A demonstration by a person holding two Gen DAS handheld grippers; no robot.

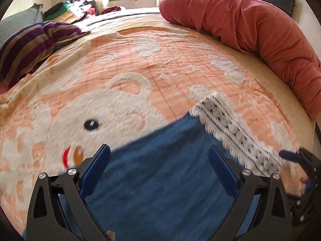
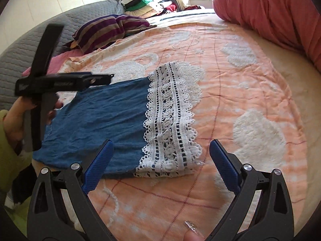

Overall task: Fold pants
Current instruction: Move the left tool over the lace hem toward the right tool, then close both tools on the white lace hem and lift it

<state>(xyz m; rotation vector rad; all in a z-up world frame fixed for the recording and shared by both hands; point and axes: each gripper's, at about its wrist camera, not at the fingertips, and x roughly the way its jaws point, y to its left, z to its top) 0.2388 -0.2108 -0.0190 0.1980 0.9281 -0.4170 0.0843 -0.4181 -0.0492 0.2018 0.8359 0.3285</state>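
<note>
Blue pants (image 2: 104, 120) with a white lace hem (image 2: 170, 124) lie folded flat on the orange-and-white bed cover (image 2: 230, 92). My right gripper (image 2: 162, 146) is open just above the near edge of the hem, its pads touching nothing. My left gripper (image 1: 159, 156) is open wide over the blue cloth (image 1: 160, 180), with the lace hem (image 1: 230, 132) to its right. In the right wrist view the left gripper (image 2: 100, 79) hovers over the far left corner of the pants, held by a hand in a yellow-green sleeve. The right gripper (image 1: 299, 166) shows at the right edge of the left wrist view.
A rolled red duvet (image 1: 250, 30) lines the right side of the bed. A purple-and-tan striped cushion (image 2: 108, 30) lies at the far left, beside a grey quilted pillow (image 2: 50, 32). Stacked clothes (image 1: 70, 8) sit beyond the bed. A loose white thread (image 2: 114, 202) lies near the front.
</note>
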